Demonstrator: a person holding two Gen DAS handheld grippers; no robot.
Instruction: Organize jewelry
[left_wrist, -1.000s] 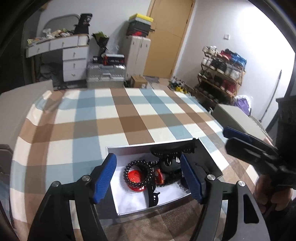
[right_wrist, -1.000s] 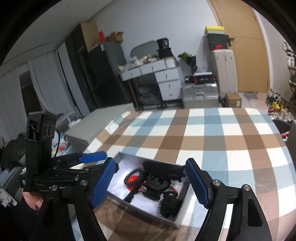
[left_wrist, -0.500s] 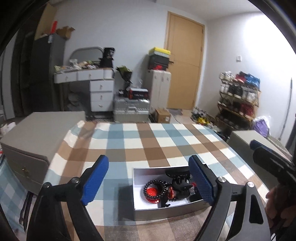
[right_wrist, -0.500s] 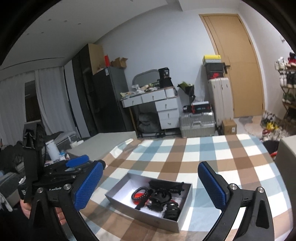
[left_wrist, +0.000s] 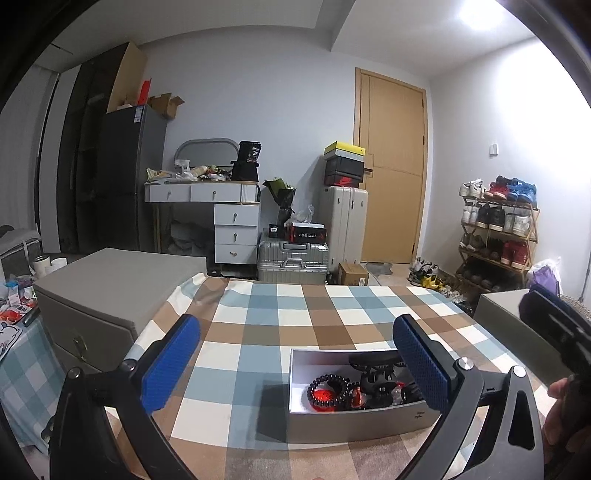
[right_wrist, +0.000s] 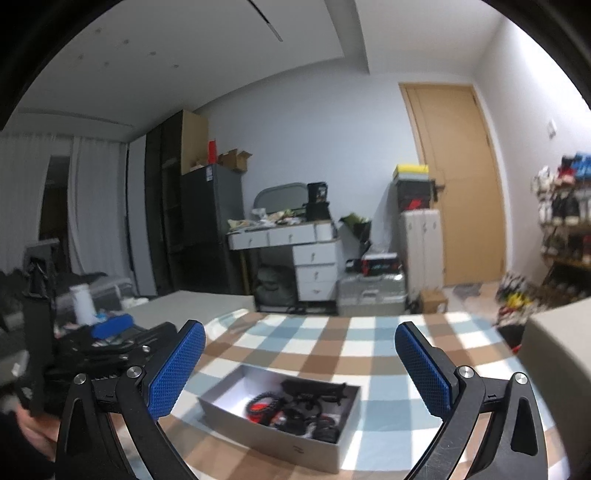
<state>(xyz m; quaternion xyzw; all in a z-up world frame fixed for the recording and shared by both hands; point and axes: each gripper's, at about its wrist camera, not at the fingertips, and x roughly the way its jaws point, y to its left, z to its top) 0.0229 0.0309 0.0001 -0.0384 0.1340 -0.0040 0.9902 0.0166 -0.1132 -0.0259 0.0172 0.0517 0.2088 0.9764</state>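
Left wrist view: the left gripper hangs above the checked tablecloth, its blue-padded jaws spread wide and holding nothing. The grey jewelry box sits on the cloth under the right-hand jaw, lid off. Inside it, a dark beaded bracelet ringing something red lies toward the box's left wall, and black hair claws are piled to the right of it. The other gripper and part of the hand holding it show beyond the box's right end.

Right wrist view: the right gripper also hovers empty, jaws fully apart, with the jewelry box between and below its pads. The picture is slightly blurred, so the box's contents read only as a black tangle with the beaded bracelet nearest the box's left wall. The left gripper is held well to the left of the box.

Judged from this, both tools stand high and off the box, so either sorting has not started or everything is already inside. To pick well, one gripper should descend straight over the bracelet, the most separate piece, pinching its rim rather than the pile, while the other steadies the box's wall so the light box does not slide.
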